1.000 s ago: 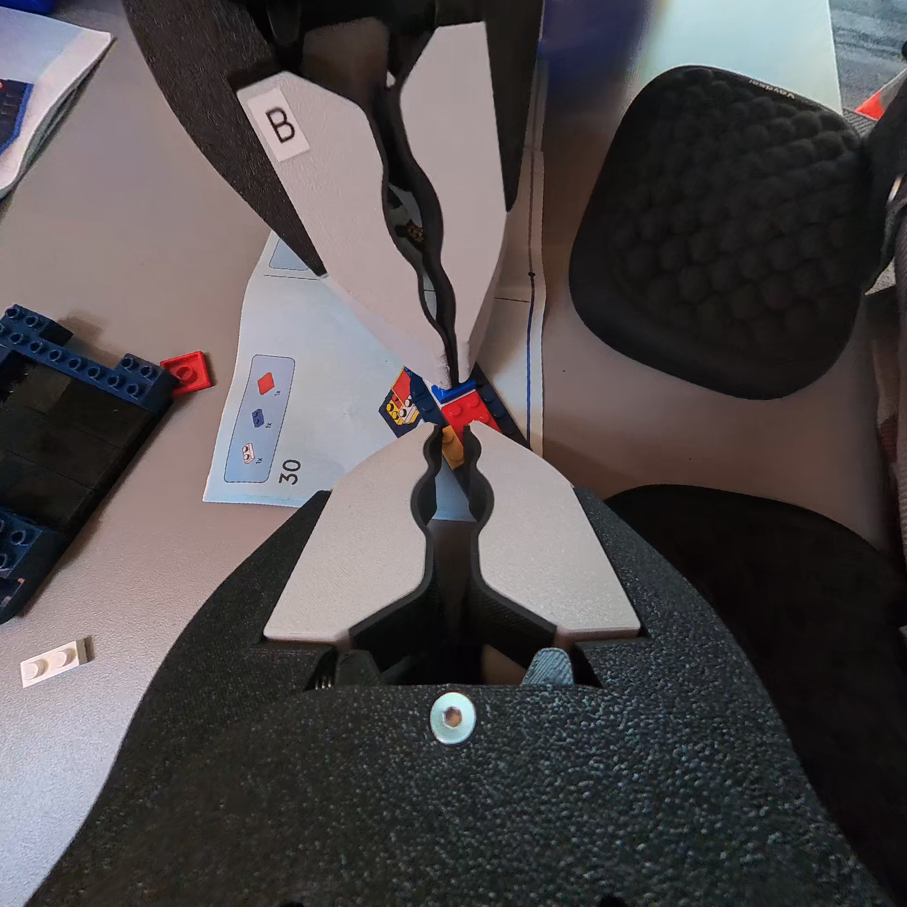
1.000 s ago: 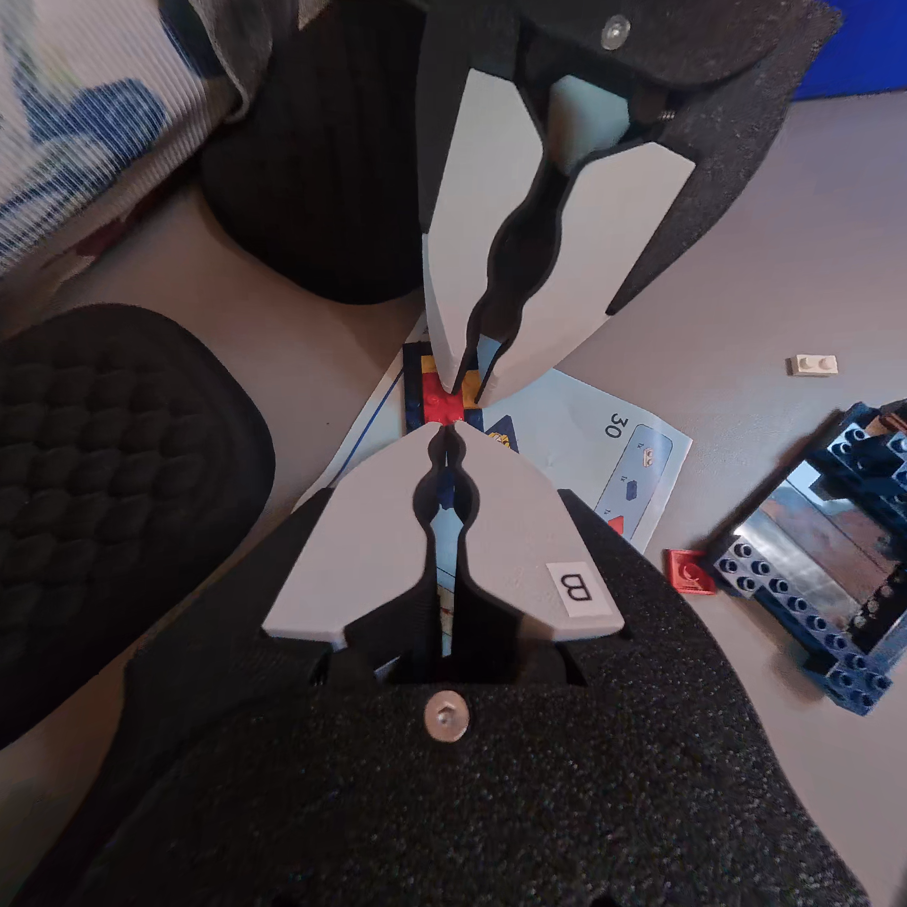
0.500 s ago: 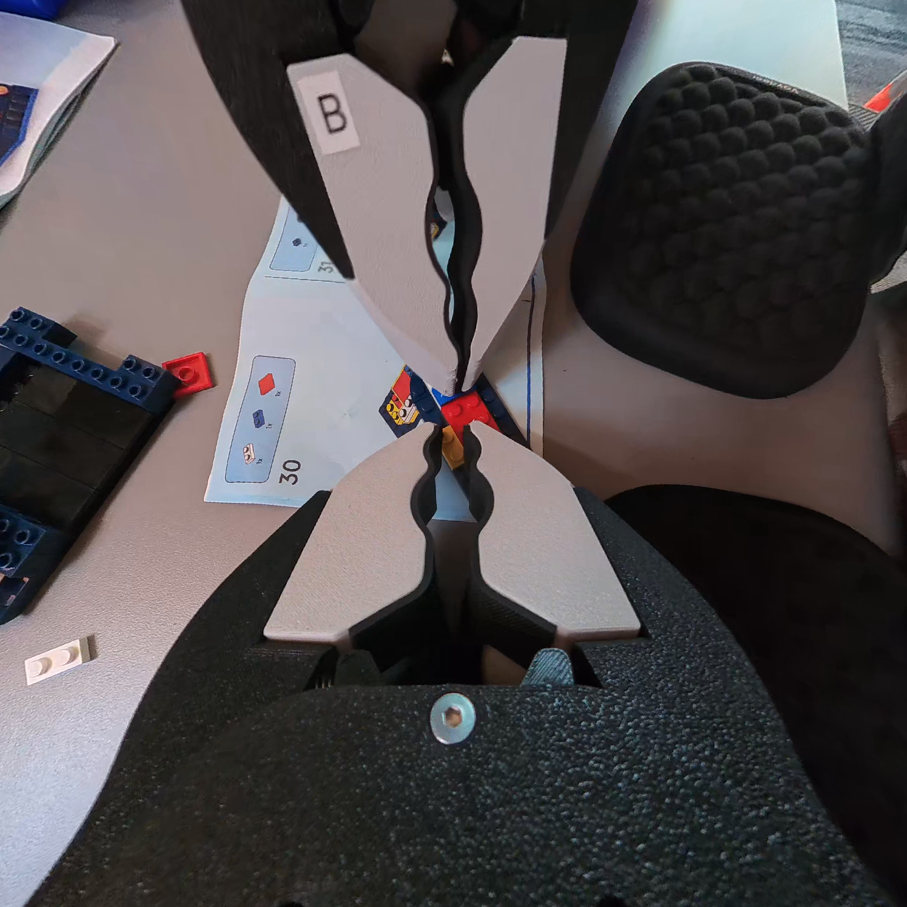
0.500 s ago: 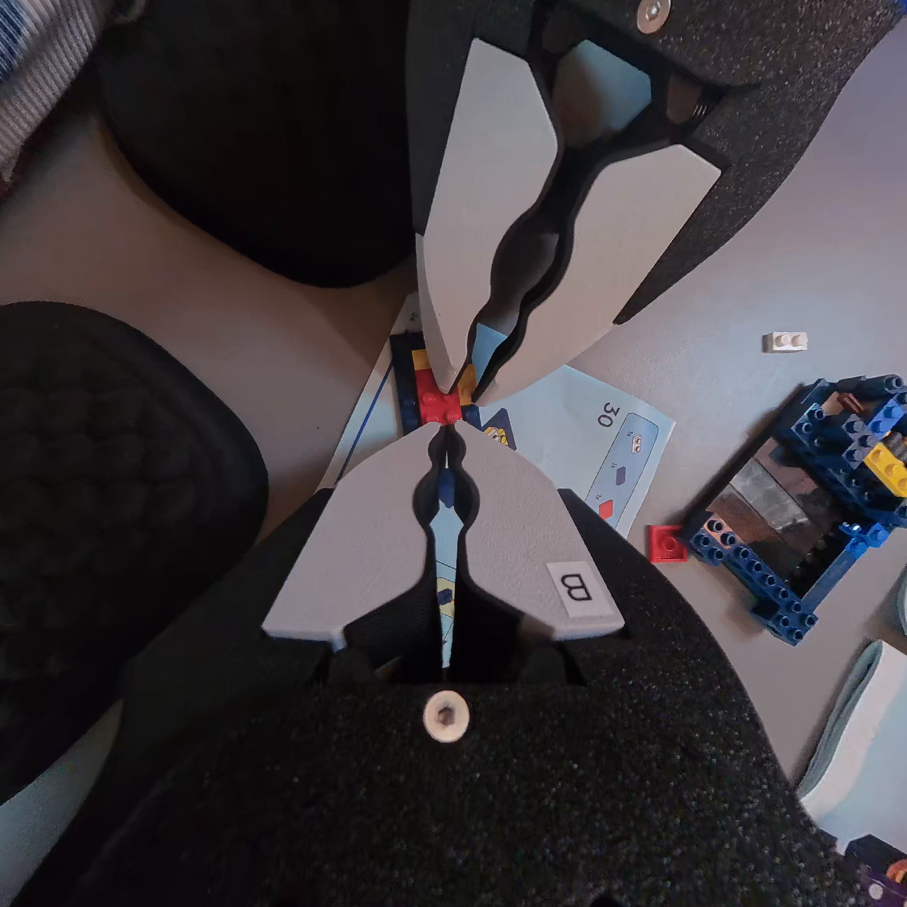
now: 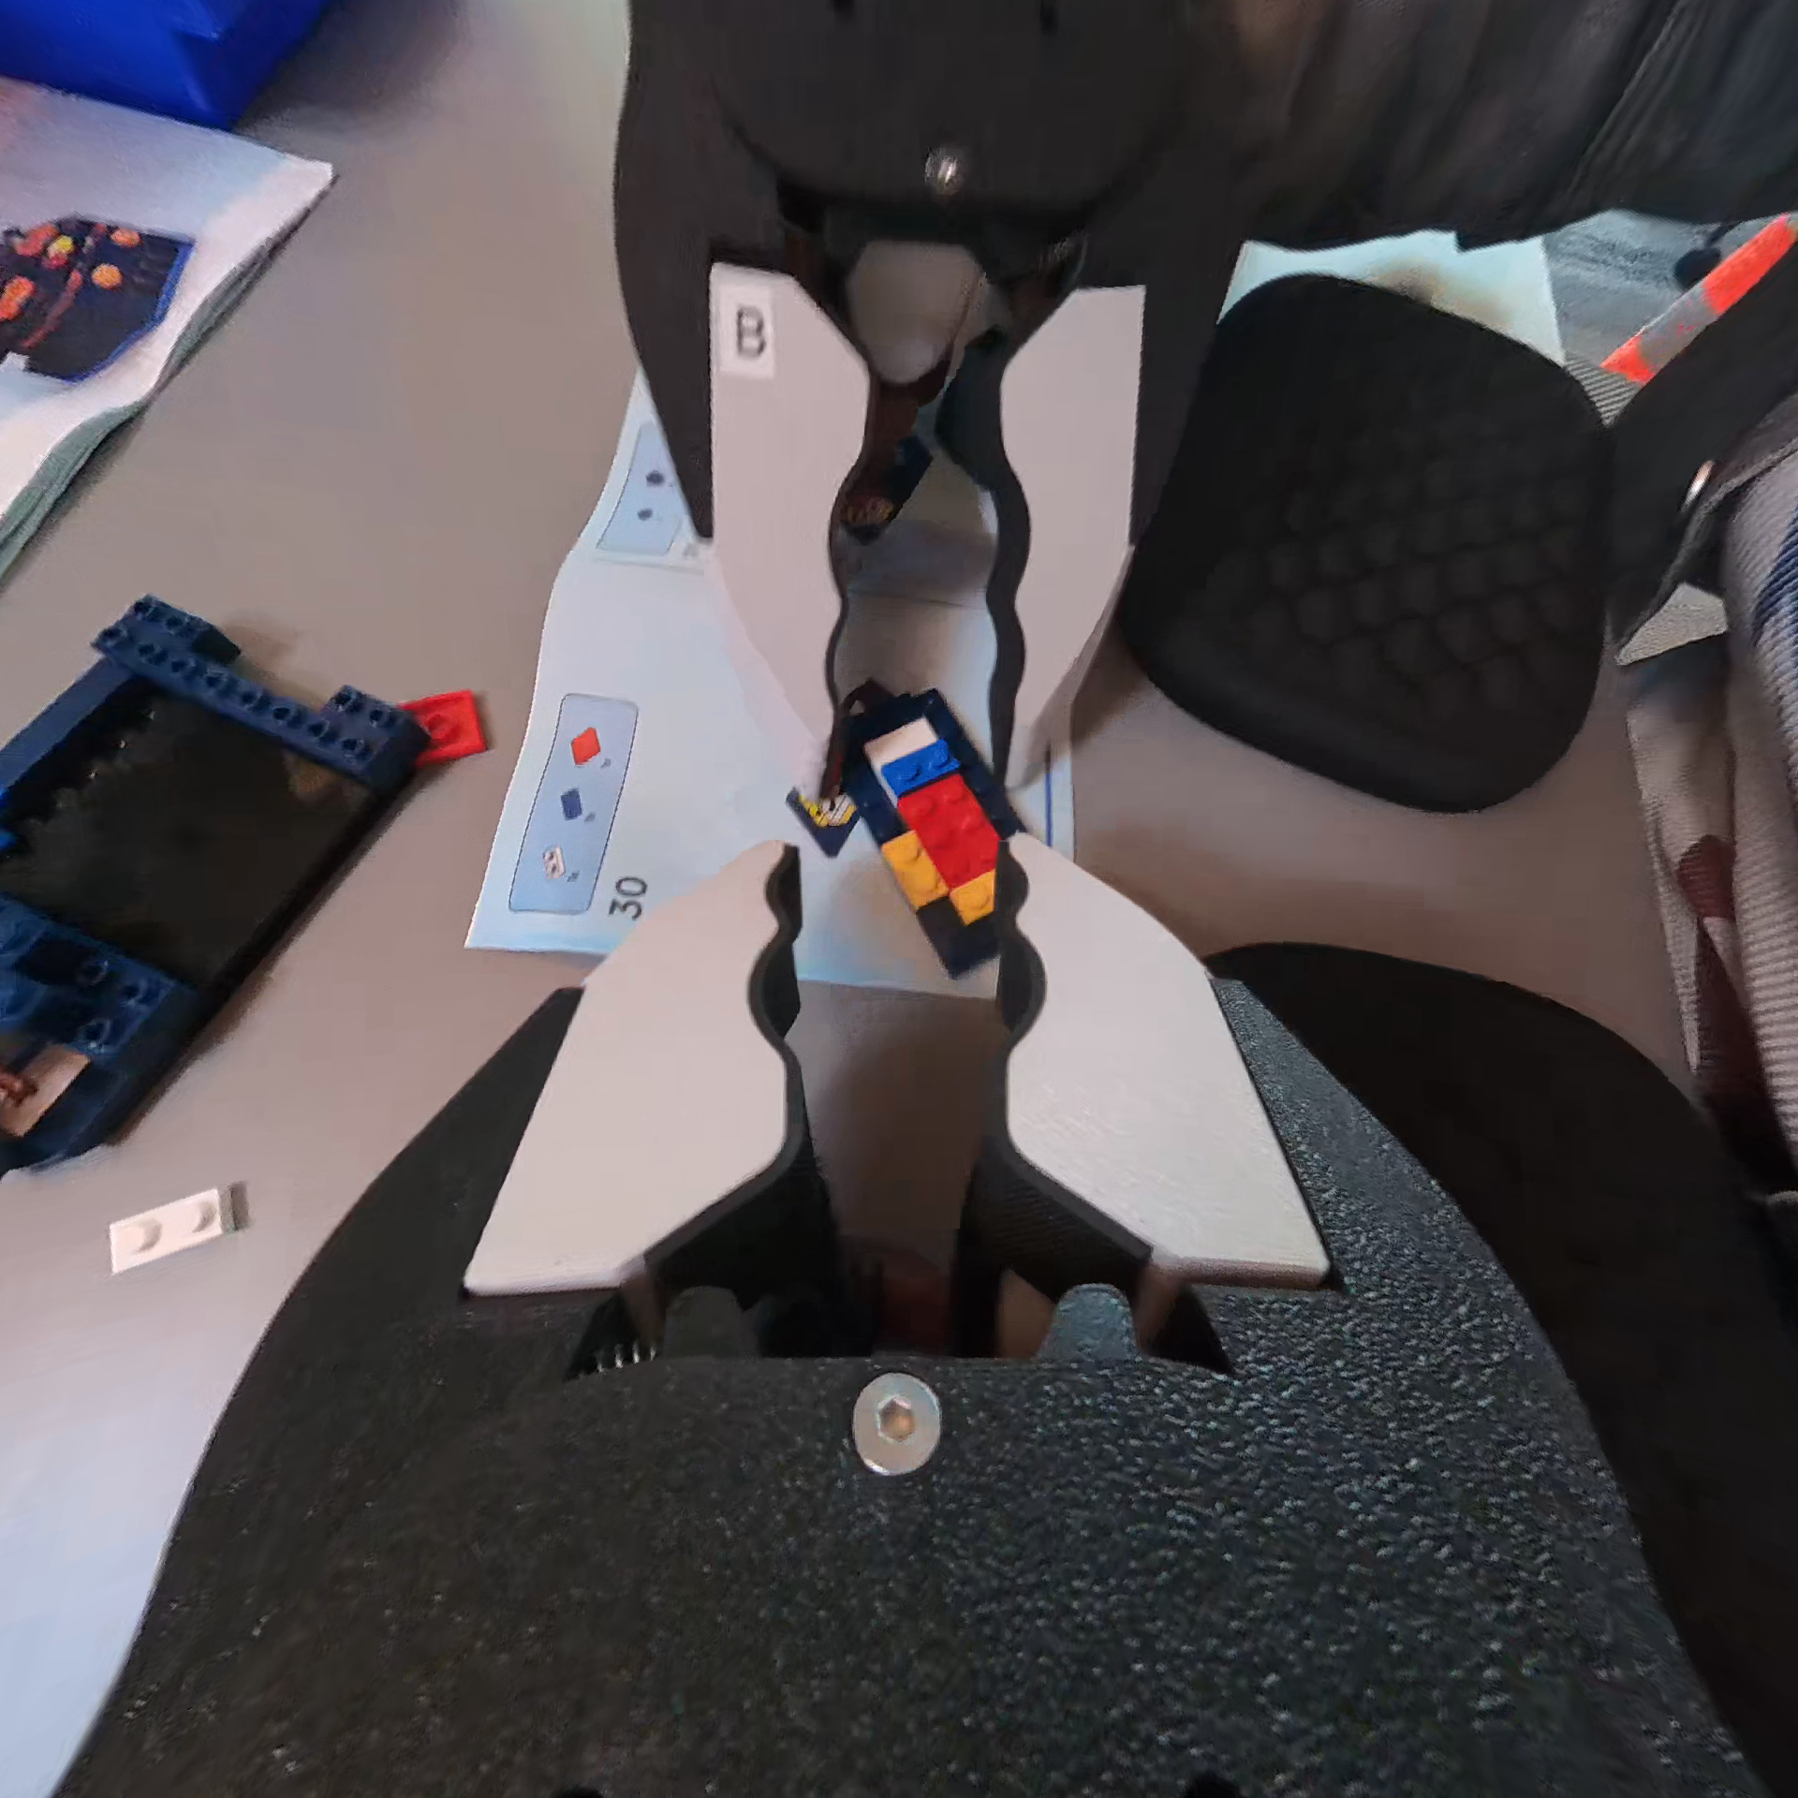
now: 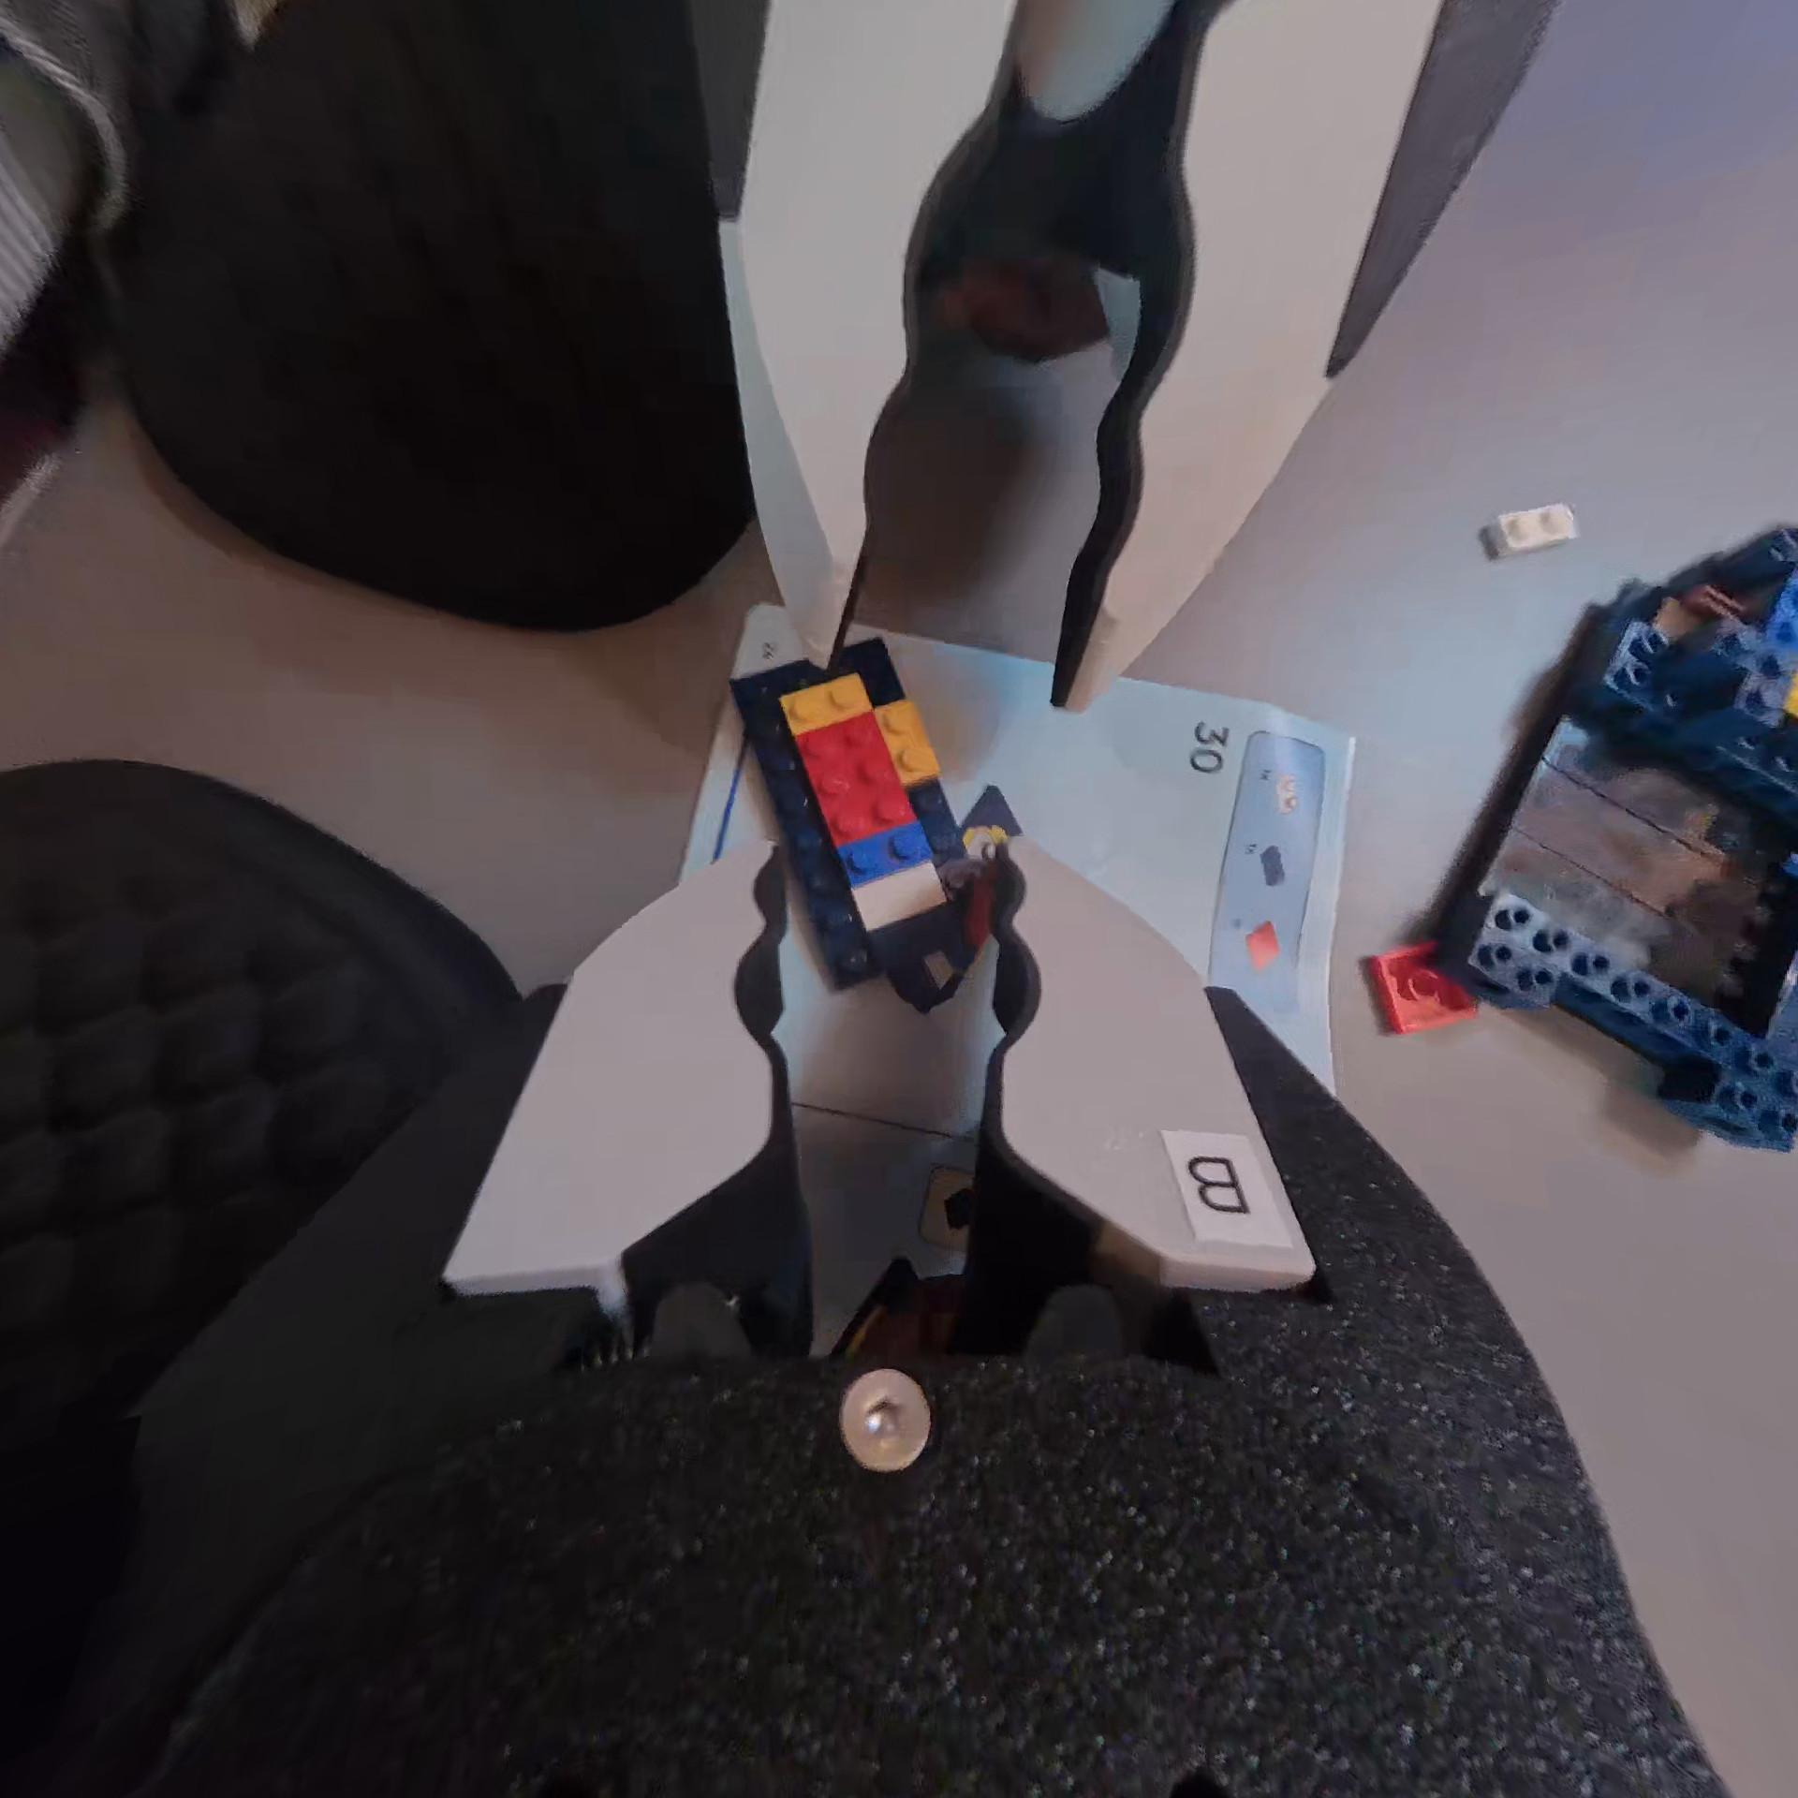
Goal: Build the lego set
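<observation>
While both tongs stand open and grip nothing, the brick plate lies flat on the paper sheet between left tongs and right tongs, its long axis running roughly tip to tip, equally near both

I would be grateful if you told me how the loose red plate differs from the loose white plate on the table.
The red plate is square with one stud; the white plate is narrower with two studs. The red plate lies right against the dark blue brick frame; the white plate lies alone on the bare grey table. Both are thin, lie flat, and are far from either hand-held gripper.
</observation>
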`<action>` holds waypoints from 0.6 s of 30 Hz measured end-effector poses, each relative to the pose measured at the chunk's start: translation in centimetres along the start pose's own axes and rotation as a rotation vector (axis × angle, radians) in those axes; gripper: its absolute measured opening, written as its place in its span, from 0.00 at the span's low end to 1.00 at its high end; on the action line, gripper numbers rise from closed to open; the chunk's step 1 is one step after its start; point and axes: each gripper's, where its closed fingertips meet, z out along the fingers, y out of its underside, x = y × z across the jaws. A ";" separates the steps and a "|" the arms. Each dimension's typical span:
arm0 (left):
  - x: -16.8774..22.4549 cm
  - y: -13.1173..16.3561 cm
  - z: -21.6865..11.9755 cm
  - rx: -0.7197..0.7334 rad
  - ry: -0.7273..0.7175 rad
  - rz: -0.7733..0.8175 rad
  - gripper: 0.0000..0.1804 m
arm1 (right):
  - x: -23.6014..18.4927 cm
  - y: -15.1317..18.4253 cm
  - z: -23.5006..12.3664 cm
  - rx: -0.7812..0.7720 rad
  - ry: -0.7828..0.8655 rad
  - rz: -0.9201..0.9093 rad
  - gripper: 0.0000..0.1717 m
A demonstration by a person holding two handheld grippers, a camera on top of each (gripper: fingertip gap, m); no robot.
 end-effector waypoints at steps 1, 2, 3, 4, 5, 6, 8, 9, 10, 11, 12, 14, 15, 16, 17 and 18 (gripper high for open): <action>-0.2 0.3 0.0 -0.016 -0.005 -0.012 0.23 | 0.0 0.1 -0.1 -0.005 0.020 0.011 0.22; -0.5 0.5 0.0 -0.026 -0.016 -0.024 0.24 | 0.0 0.2 -0.1 -0.007 0.048 0.019 0.20; -0.9 0.6 0.1 -0.029 -0.038 -0.036 0.23 | 0.0 0.2 -0.2 -0.007 0.088 0.023 0.20; -1.3 0.6 0.1 -0.029 -0.064 -0.044 0.21 | -0.2 0.3 -0.4 -0.009 0.122 0.027 0.20; -1.7 0.6 0.1 -0.028 -0.089 -0.048 0.19 | -0.6 0.4 -0.5 -0.012 0.148 0.040 0.20; -2.1 0.6 0.1 -0.025 -0.113 -0.052 0.16 | -0.9 0.5 -0.7 -0.017 0.179 0.068 0.20; -2.6 0.6 0.2 -0.021 -0.151 -0.057 0.12 | -1.3 0.5 -1.1 -0.008 0.237 0.146 0.20; -2.6 0.7 0.4 -0.031 -0.154 -0.051 0.12 | -1.4 0.5 -1.3 -0.004 0.266 0.192 0.20; -2.5 1.0 0.6 -0.056 -0.150 -0.037 0.11 | -1.5 0.6 -1.5 -0.006 0.297 0.243 0.20; -2.4 1.4 0.8 -0.084 -0.152 -0.021 0.12 | -1.3 0.9 -1.8 -0.016 0.333 0.294 0.20; -2.5 1.7 0.9 -0.106 -0.163 -0.008 0.12 | -1.2 1.2 -2.0 -0.025 0.364 0.337 0.20; -2.4 1.7 0.9 -0.107 -0.165 0.005 0.12 | -1.2 1.6 -1.9 -0.045 0.393 0.395 0.20; -2.4 1.7 0.9 -0.107 -0.164 0.002 0.12 | -1.3 1.9 -1.6 -0.067 0.393 0.406 0.20; -2.4 1.8 0.8 -0.107 -0.164 -0.003 0.12 | -1.2 1.7 -1.6 -0.062 0.403 0.402 0.20; -2.5 1.8 0.8 -0.106 -0.165 -0.008 0.12 | -1.1 1.7 -1.5 -0.067 0.406 0.407 0.20; -2.5 1.8 0.8 -0.106 -0.166 -0.010 0.12 | -1.1 1.7 -1.5 -0.070 0.405 0.416 0.20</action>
